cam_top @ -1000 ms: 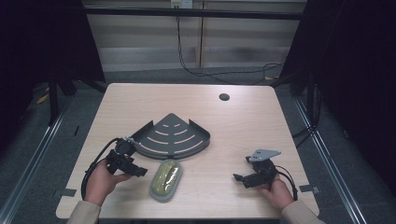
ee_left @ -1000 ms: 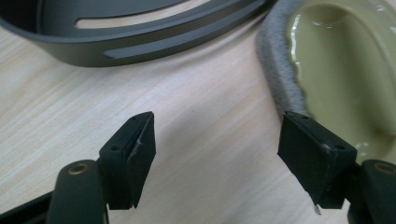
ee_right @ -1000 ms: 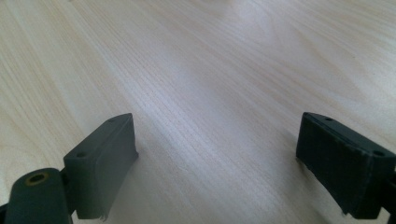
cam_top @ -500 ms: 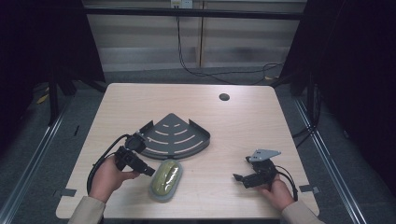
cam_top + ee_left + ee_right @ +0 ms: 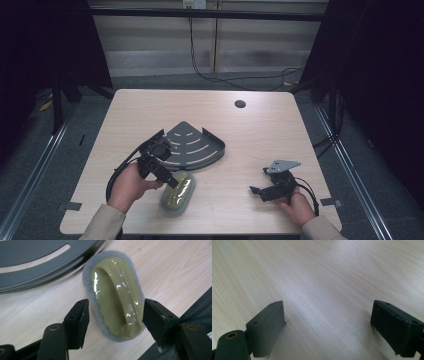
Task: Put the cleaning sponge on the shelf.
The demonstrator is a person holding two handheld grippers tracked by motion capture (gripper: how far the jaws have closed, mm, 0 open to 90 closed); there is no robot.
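Observation:
An olive-green scrubber (image 5: 177, 193) with a glossy handle and a grey felt rim lies on the table near the front, just below a dark quarter-round corner shelf (image 5: 195, 146). My left gripper (image 5: 170, 179) hovers over the scrubber's near end; in the left gripper view the scrubber (image 5: 115, 294) lies between the two spread jaws of the open left gripper (image 5: 115, 315), which stand apart from it on either side. My right gripper (image 5: 256, 190) rests low at the front right, held by a hand, and is open over bare wood (image 5: 327, 317).
The slotted shelf (image 5: 37, 262) lies just beyond the scrubber. A round cable hole (image 5: 240, 104) sits near the table's far edge. The wooden table (image 5: 280, 135) has metal rails along both sides, and dark curtains stand behind.
My left gripper has moved right and forward from the table's left side until its jaws straddle the scrubber. The right gripper has stayed where it was.

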